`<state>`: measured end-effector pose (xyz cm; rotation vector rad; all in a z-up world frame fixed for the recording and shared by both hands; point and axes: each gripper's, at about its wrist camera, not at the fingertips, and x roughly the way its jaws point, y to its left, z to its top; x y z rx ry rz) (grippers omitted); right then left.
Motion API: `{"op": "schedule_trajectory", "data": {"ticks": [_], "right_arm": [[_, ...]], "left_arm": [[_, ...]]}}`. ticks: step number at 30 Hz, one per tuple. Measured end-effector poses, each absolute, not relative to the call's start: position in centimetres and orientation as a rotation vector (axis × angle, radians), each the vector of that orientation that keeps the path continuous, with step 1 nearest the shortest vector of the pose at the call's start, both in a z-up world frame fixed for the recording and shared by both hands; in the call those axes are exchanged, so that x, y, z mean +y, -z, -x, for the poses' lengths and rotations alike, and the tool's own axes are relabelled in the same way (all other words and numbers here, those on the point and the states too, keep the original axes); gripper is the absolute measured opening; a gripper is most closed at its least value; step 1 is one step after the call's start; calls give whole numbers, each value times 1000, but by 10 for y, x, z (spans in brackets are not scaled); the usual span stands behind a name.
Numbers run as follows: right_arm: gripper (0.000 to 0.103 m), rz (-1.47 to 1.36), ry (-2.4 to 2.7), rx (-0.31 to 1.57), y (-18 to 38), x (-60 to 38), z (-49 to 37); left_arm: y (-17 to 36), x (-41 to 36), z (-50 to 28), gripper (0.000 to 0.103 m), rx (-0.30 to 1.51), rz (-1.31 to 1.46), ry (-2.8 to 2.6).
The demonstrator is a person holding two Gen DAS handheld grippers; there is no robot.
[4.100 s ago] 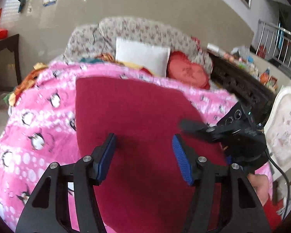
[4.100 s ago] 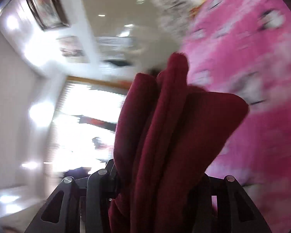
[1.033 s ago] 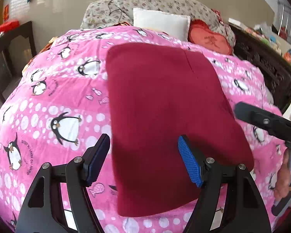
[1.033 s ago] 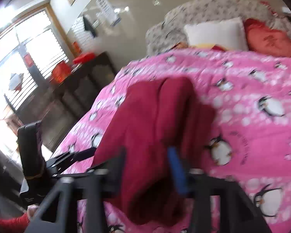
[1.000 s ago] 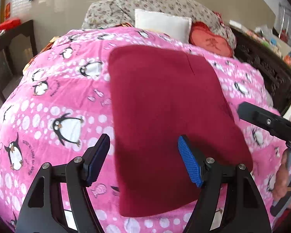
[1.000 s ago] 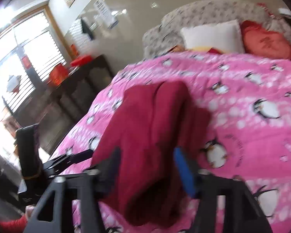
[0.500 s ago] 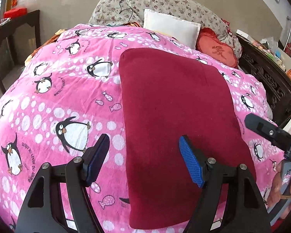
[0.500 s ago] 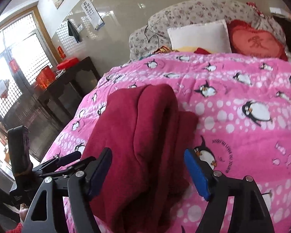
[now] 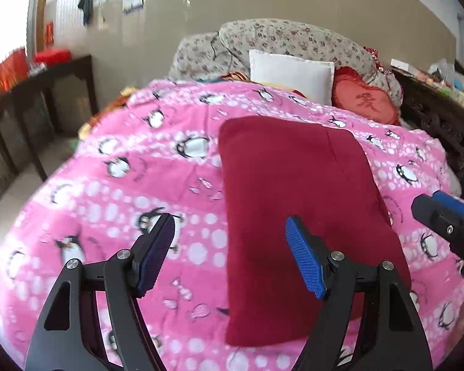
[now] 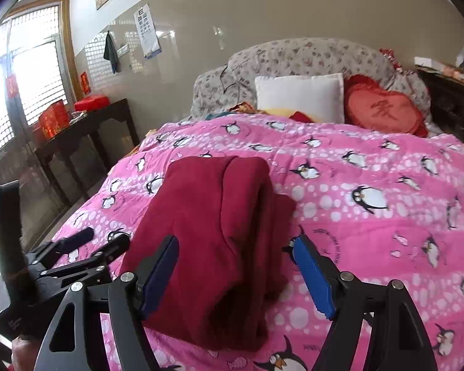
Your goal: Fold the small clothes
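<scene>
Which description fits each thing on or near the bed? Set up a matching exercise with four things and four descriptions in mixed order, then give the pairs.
Things:
1. dark red garment
2. white pillow
3. heart-shaped cushion
4. dark side table

Descriptions:
A. red, to the right of the white pillow
B. holds red boxes, to the left of the bed
C. folded, lying on the penguin blanket
D. leaning against the floral bedding

Pairs: 1-C, 2-D, 3-A, 4-B
</scene>
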<state>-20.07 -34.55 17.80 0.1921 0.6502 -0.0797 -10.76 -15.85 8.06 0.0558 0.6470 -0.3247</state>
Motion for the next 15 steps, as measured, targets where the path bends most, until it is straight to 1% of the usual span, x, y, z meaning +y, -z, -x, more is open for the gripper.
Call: {"op": "schedule_trajectory", "data": {"ticks": [5, 15], "right_arm": [[75, -181, 119, 636, -184, -340, 217], [75, -164, 119, 622, -195, -323, 235]], "left_arm": [[-92, -145, 121, 75, 656, 21, 348], [-114, -137, 150, 75, 579, 10, 327]]}}
